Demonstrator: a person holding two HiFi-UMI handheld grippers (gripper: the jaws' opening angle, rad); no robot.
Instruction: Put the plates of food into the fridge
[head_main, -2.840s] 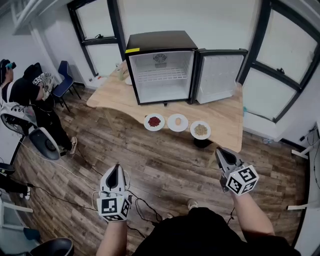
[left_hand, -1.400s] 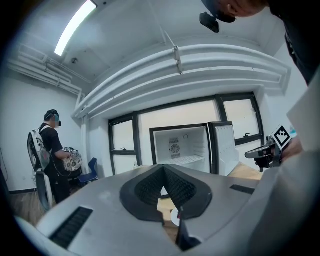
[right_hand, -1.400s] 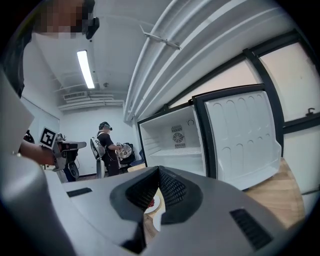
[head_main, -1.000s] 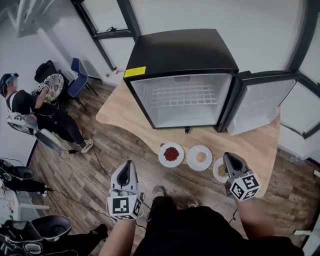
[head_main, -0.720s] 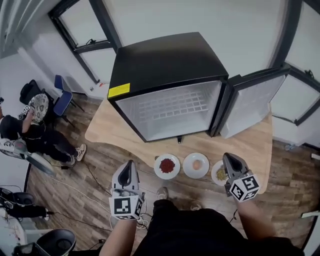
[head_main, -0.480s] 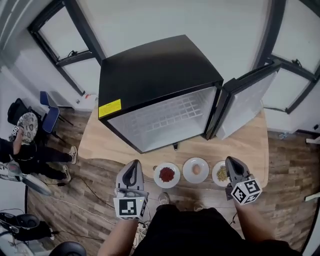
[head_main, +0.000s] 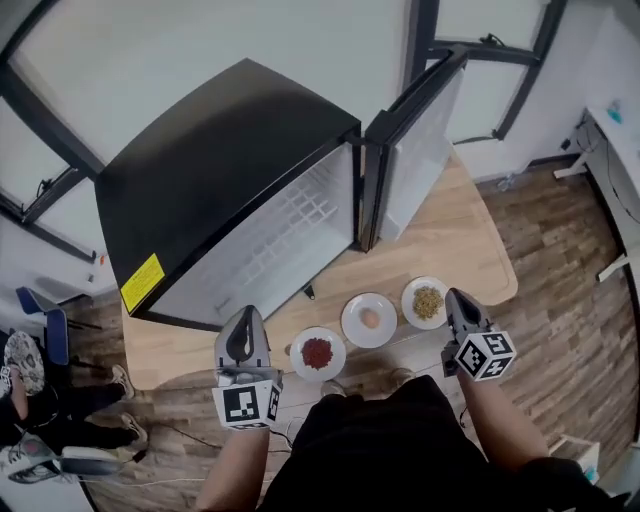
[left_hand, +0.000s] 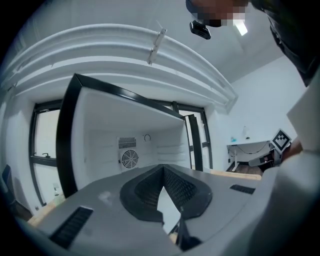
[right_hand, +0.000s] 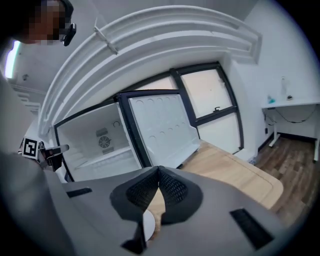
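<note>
Hovering with jaws pressed together and empty, the left gripper (head_main: 244, 322) and right gripper (head_main: 457, 301) flank three plates (head_main: 369, 319) on the table (head_main: 450, 240) before the open fridge (head_main: 250, 190) (grain plate (head_main: 427, 301) nearest the right); I'd open wide, then pinch a rim level

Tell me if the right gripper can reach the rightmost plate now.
Probably yes: the right gripper sits beside the plate of grains with nothing between; its shut jaws must open first.

Glossy black fridge (head_main: 220, 150); matt pale wooden table (head_main: 452, 238); wood-plank floor (head_main: 565, 265)
</note>
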